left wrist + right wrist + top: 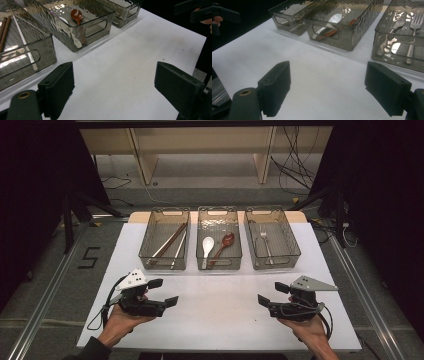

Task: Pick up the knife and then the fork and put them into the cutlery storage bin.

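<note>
Left gripper (pixel 163 291) and right gripper (pixel 266 294): jaws wide apart, empty, over white table (pixel 220 320). Three smoky clear plastic bins (pixel 219 245) behind, well apart; brown-red spoon (pixel 226 241) in middle bin.

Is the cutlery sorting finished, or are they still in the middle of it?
It looks finished or paused. Chopsticks lie in the left bin, a white spoon and a brown spoon in the middle bin, a fork in the right bin. Nothing is in hand: the left gripper and right gripper are open above bare table. No loose cutlery seems left.
</note>
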### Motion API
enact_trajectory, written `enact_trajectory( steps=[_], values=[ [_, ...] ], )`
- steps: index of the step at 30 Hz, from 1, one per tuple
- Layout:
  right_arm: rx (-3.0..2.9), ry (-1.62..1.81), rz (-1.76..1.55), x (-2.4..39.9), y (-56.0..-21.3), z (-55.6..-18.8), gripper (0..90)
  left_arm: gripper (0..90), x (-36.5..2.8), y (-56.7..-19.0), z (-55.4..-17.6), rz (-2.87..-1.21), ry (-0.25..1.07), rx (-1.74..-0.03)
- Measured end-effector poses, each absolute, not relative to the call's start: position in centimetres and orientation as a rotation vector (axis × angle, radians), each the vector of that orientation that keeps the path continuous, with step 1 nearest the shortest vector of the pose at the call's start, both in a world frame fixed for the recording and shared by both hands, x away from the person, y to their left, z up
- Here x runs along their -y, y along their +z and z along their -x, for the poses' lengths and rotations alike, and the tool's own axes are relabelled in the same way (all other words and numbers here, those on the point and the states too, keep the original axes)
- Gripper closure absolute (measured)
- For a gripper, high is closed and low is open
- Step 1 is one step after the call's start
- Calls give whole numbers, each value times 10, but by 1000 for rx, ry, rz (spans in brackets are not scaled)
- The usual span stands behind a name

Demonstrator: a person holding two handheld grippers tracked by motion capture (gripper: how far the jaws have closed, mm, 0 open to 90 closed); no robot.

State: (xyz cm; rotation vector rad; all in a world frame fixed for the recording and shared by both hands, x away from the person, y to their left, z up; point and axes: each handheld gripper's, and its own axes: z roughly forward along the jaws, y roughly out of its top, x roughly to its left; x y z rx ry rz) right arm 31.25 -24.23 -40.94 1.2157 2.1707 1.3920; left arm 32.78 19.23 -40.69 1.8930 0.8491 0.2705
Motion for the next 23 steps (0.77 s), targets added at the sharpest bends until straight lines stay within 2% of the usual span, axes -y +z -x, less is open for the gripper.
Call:
enact_trajectory(
  steps=[23],
  values=[
    [-2140,1403,-1195,244,-407,-304,218,155,-193,-407,-328,-1878,266,-857]
  ],
)
